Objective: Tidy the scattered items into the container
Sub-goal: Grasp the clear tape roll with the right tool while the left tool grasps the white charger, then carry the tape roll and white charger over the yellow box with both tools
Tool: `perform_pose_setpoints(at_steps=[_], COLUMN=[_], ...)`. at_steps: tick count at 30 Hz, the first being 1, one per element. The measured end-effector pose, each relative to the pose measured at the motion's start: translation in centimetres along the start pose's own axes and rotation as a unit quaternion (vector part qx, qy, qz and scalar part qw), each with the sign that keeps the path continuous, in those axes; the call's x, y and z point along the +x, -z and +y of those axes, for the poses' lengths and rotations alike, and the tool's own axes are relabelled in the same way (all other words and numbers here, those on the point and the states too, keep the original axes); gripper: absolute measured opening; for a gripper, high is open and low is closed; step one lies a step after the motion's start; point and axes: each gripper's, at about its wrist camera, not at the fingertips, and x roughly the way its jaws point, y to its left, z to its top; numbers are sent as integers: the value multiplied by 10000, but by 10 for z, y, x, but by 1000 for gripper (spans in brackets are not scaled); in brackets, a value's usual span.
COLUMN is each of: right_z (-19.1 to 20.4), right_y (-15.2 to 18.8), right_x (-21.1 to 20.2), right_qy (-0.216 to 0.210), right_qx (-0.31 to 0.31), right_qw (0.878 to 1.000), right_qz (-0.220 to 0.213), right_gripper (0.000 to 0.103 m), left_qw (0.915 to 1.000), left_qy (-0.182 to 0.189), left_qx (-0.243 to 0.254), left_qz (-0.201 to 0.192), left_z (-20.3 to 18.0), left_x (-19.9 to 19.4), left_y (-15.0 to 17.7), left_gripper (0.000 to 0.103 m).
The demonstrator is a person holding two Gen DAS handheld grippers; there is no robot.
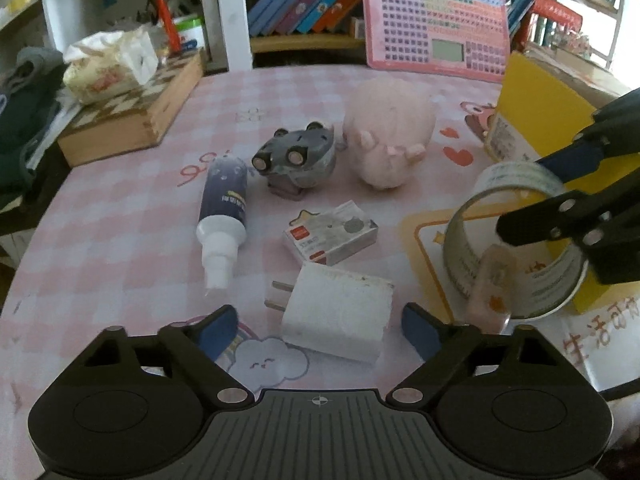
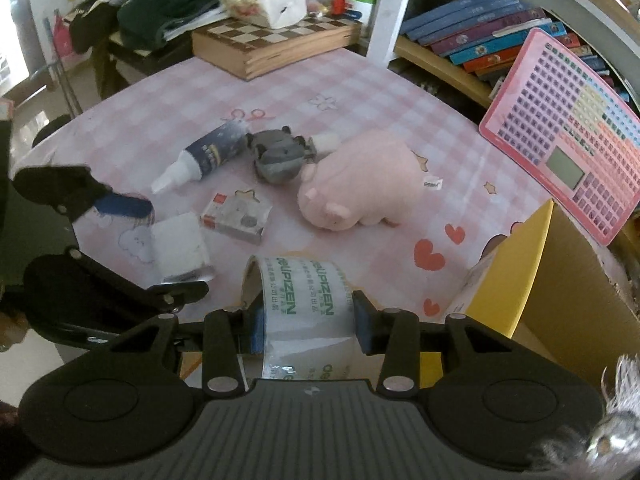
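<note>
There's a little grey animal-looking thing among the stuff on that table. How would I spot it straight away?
Start at the pink checked tablecloth and find the big pink plush pig near its middle. The grey toy lies right beside the pig, between it and the dark spray bottle that lies flat. It is the only grey thing there, small and rounded, with little ears on top.

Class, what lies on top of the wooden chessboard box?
A crumpled soft tissue pack sits on the wooden chessboard box. The squares beneath the pack are hidden.
</note>
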Motion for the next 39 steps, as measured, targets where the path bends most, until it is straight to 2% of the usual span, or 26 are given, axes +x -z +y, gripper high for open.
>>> perform_pose_setpoints(at_steps=[4,5,8,12,17,20,23,25,28,30,33,35,37,39], right_z=[-12,-15,-22,-33,-46,-51,-55,-61,-66,-62,-60,-61,-56,-55], right_y=[-3,-3,-5,-8,-13,-13,-12,-8,-1,-2,1,3,1,4], right_x=[2,2,3,3,7,15,21,26,30,26,25,26,23,24], right_qy=[-166,-205,-339,-625,-1161,-1523,-1872,-2207,-2446,-2310,-2414,-2568,-2412,-2451], right_qx=[365,462,752,1239,1919,2389,2916,3419,3953,3820,3957,4170,4004,4071], right_qw=[9992,9987,9966,9903,9745,9590,9380,9134,8854,8948,8861,8718,8839,8798], right_qz=[24,28,3,-70,-115,-77,-26,-7,70,-2,-71,-84,-123,-117], right_gripper=[39,39,39,39,39,39,39,39,39,39,39,39,39,39], left_qw=[9999,9999,10000,9986,9916,9902,9897,9890,9885,9881,9880,9884,9887,9887], left_qy=[1,1,13,-68,-41,-119,-219,-282,-383,-433,-463,-470,-469,-471], left_qx=[102,147,45,-518,-1250,-1331,-1344,-1384,-1403,-1412,-1409,-1372,-1342,-1332], left_qz=[-43,-70,-72,-107,-330,-413,-441,-440,-422,-430,-442,-451,-471,-505], left_z=[-3,-4,-1,17,41,45,46,49,52,55,57,57,57,58], left_x=[7,7,4,-10,-40,-50,-57,-61,-67,-72,-77,-80,-83,-86], left_y=[-4,-4,-5,-1,4,5,6,8,12,13,15,16,18,19], left_gripper=[80,72,69,69,69,69,69,69,69,69,69,69,69,69])
